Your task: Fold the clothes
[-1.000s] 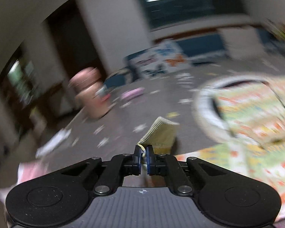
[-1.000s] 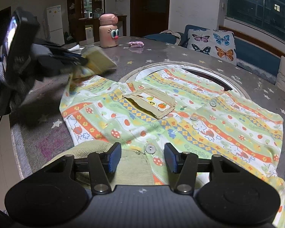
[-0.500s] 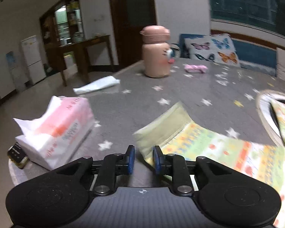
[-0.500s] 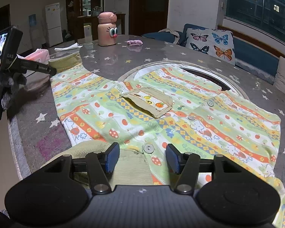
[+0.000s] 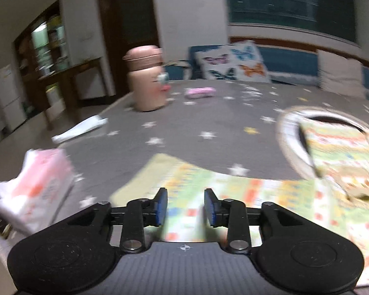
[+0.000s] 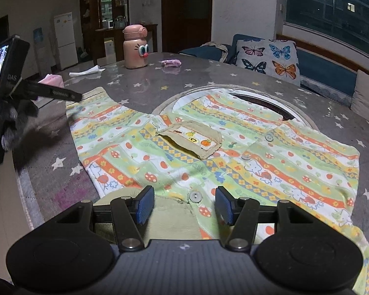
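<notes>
A child's patterned shirt [image 6: 233, 152] with green, orange and yellow stripes lies spread flat on the grey star-printed table [image 6: 199, 78]. Its left sleeve [image 5: 192, 182] stretches out toward the table's left edge, ending in a khaki cuff [image 6: 96, 92]. A khaki chest pocket [image 6: 192, 140] sits mid-shirt. My left gripper [image 5: 185, 207] is open and empty just above the sleeve; it also shows in the right wrist view [image 6: 69, 95]. My right gripper [image 6: 184, 205] is open and empty over the khaki collar [image 6: 169, 218] at the near edge.
A pink cartoon bottle [image 6: 134, 46] and a small pink-purple item [image 6: 171, 62] stand at the table's far side. A pink tissue pack [image 5: 37, 186] and white paper [image 5: 82, 127] lie near the left edge. A round inset ring [image 6: 263, 98] is under the shirt.
My left gripper carried the sleeve outward to the left, laid it flat and opened, letting it go. My right gripper stayed open in place.
</notes>
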Action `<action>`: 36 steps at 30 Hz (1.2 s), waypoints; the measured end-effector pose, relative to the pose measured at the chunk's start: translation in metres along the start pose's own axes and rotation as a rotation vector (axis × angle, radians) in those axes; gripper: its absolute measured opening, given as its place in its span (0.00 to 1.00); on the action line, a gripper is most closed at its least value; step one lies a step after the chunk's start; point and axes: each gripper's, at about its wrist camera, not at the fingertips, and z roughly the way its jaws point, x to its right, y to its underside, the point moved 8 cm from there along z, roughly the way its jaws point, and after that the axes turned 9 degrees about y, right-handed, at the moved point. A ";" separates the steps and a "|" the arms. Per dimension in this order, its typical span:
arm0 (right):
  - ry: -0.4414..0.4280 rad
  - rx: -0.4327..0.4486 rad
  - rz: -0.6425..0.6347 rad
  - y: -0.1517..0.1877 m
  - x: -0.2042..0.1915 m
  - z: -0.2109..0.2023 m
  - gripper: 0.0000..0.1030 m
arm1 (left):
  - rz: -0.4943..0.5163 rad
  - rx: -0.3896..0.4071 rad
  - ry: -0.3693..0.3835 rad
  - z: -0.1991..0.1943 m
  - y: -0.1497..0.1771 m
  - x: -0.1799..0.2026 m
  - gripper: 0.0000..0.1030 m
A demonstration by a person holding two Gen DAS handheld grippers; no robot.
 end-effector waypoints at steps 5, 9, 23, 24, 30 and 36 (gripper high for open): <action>0.006 -0.017 -0.011 0.009 -0.002 -0.001 0.54 | 0.085 -0.007 0.007 0.010 0.011 0.024 0.47; 0.014 0.012 0.025 0.009 0.006 -0.016 0.54 | 0.106 -0.005 -0.011 0.009 0.012 0.024 0.52; 0.274 -0.013 0.354 0.070 0.119 -0.049 0.54 | 0.171 0.053 0.174 -0.026 -0.014 0.102 0.57; 0.296 -0.012 0.368 0.076 0.126 -0.050 0.54 | 0.181 0.057 0.195 -0.028 -0.015 0.110 0.58; 0.388 0.005 0.504 0.105 0.179 -0.072 0.54 | 0.240 0.057 0.314 -0.034 -0.017 0.165 0.60; 0.505 0.007 0.544 0.130 0.216 -0.092 0.53 | 0.327 0.042 0.418 -0.038 -0.002 0.215 0.60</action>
